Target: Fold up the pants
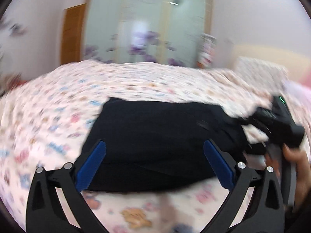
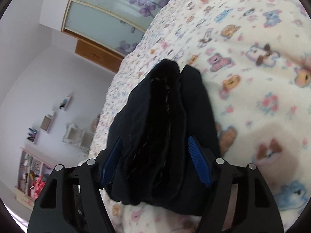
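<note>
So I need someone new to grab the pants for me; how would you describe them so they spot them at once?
Start at the bed under the cream blanket printed with cartoon bears, in front of the frosted sliding wardrobe doors with purple flowers. On that blanket lies a black fabric bundle, the folded pants. It is the only dark, plain, unpatterned thing on the pastel bedding.

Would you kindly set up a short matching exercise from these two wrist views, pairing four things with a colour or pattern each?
Things:
1. pants
2. bedspread
3. pads on the left gripper
4. wardrobe doors

Descriptions:
A. frosted glass with purple flowers
B. blue and ribbed
C. black, folded into a bundle
D. pale with small cartoon animals

Pairs: 1-C, 2-D, 3-B, 4-A
</note>
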The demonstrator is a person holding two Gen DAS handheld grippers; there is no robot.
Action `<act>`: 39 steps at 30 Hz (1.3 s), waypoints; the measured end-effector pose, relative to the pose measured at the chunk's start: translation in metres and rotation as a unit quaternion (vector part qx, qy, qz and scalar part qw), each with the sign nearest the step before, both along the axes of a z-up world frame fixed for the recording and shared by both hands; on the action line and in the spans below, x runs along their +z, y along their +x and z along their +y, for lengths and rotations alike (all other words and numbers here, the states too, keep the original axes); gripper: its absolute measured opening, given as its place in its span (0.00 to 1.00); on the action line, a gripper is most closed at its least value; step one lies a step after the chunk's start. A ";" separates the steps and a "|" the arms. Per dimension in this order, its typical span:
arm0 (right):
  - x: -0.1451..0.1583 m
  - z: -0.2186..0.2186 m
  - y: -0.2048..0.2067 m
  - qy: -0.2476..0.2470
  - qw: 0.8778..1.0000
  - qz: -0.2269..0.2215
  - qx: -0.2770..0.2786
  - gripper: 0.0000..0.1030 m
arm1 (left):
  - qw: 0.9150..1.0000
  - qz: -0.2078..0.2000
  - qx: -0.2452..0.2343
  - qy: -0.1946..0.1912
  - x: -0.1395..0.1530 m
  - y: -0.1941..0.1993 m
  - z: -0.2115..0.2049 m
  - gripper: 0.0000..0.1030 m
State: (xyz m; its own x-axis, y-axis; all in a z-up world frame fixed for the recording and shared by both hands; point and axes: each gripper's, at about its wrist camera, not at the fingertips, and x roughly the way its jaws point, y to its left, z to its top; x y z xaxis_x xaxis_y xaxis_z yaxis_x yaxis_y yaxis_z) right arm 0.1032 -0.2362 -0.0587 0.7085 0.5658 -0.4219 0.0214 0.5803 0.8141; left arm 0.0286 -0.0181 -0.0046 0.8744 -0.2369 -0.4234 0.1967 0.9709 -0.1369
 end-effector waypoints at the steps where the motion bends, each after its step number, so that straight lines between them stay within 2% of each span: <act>1: 0.001 0.000 0.000 -0.003 1.000 -0.001 0.002 0.69 | 1.000 0.003 0.024 -0.015 -0.002 0.006 0.007 0.98; 2: 0.001 0.002 0.002 -0.009 1.000 -0.002 0.008 0.69 | 0.998 0.006 0.053 -0.032 -0.005 0.012 0.013 0.98; 4: 0.001 0.007 0.006 -0.017 1.000 -0.007 0.023 0.66 | 0.995 0.016 0.078 -0.059 -0.009 0.021 0.026 0.98; 6: 0.000 0.015 0.008 -0.038 0.999 -0.014 0.036 0.38 | 0.993 0.028 0.080 -0.084 -0.018 0.025 0.036 0.98; 8: 0.001 0.018 0.006 -0.064 0.997 -0.018 0.033 0.27 | 0.992 0.034 0.072 -0.101 -0.022 0.028 0.044 0.98; 11: 0.014 0.014 -0.001 -0.029 0.998 -0.050 0.031 0.22 | 0.989 0.024 0.062 -0.129 -0.022 0.024 0.055 0.98; 13: 0.025 0.013 -0.012 -0.020 0.996 -0.083 0.028 0.21 | 0.989 0.024 0.057 -0.137 -0.023 0.025 0.055 0.98; 15: 0.030 0.013 -0.018 -0.034 0.995 -0.095 0.023 0.20 | 0.989 0.023 0.053 -0.138 -0.024 0.026 0.055 0.98; 16: 0.028 0.012 -0.018 -0.048 0.995 -0.086 0.019 0.20 | 0.989 0.023 0.051 -0.135 -0.024 0.026 0.052 0.98; 17: 0.019 0.010 -0.016 -0.066 0.996 -0.056 0.010 0.20 | 0.990 0.024 0.048 -0.131 -0.025 0.027 0.051 0.98; 19: -0.002 0.005 -0.011 -0.072 0.997 -0.010 -0.007 0.20 | 0.992 0.024 0.035 -0.122 -0.024 0.028 0.045 0.98; 21: -0.015 -0.001 -0.012 -0.047 0.999 0.001 -0.019 0.20 | 0.993 0.028 0.036 -0.108 -0.024 0.030 0.040 0.98; 23: -0.009 0.001 -0.015 -0.066 0.998 -0.004 -0.023 0.20 | 0.993 0.031 0.037 -0.104 -0.024 0.032 0.038 0.98; 26: 0.002 0.003 -0.025 -0.052 0.998 -0.035 -0.032 0.18 | 0.990 0.021 0.035 -0.132 -0.024 0.029 0.048 0.98; 30: 0.005 -0.009 -0.031 0.014 0.997 -0.072 -0.032 0.16 | 0.983 -0.003 0.046 -0.178 -0.021 0.024 0.063 0.98; 32: 0.000 -0.014 -0.029 0.015 0.997 -0.060 -0.044 0.16 | 0.982 -0.002 0.056 -0.180 -0.020 0.025 0.065 0.98; 34: -0.007 -0.013 -0.022 -0.007 0.998 -0.029 -0.051 0.16 | 0.982 0.011 0.058 -0.181 -0.022 0.030 0.066 0.98; 35: -0.010 -0.011 -0.018 -0.020 0.998 -0.017 -0.050 0.19 | 0.982 0.017 0.060 -0.180 -0.023 0.032 0.065 0.98; 39: 0.000 -0.004 -0.017 -0.076 0.996 -0.005 -0.037 0.40 | 0.982 0.038 0.067 -0.170 -0.023 0.042 0.063 0.98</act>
